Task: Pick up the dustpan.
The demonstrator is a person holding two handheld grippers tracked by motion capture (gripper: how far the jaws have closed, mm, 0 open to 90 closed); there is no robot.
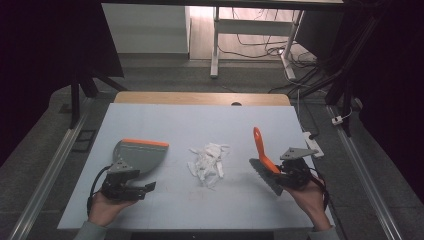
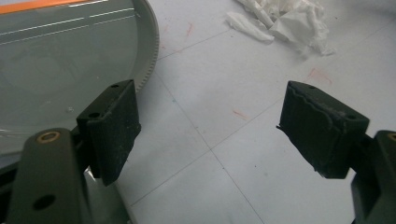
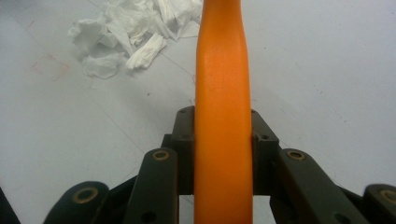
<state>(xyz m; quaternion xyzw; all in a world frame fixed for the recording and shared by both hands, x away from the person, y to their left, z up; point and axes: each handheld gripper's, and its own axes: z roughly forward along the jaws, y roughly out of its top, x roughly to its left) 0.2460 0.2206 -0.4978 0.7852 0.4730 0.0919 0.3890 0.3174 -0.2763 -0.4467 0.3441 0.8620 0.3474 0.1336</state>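
Observation:
A grey dustpan point(image 1: 141, 154) with an orange front lip lies at the left of the table. Its toothed rim point(image 2: 148, 70) runs just beside one jaw in the left gripper view. My left gripper point(image 1: 148, 189) rests at the pan's near edge, open point(image 2: 210, 123), with only bare table between its jaws. At the right, my right gripper point(image 1: 278, 173) is shut on the orange handle point(image 3: 223, 93) of a hand brush point(image 1: 260, 146), whose dark bristles point down and left. A heap of torn white paper point(image 1: 208, 160) lies between the two grippers.
The table point(image 1: 200, 120) has a pale cover and a wooden far edge. A white power strip point(image 1: 312, 142) hangs off its right side. Beyond it stand white desk legs and loose floor cables. Metal rails run along both sides.

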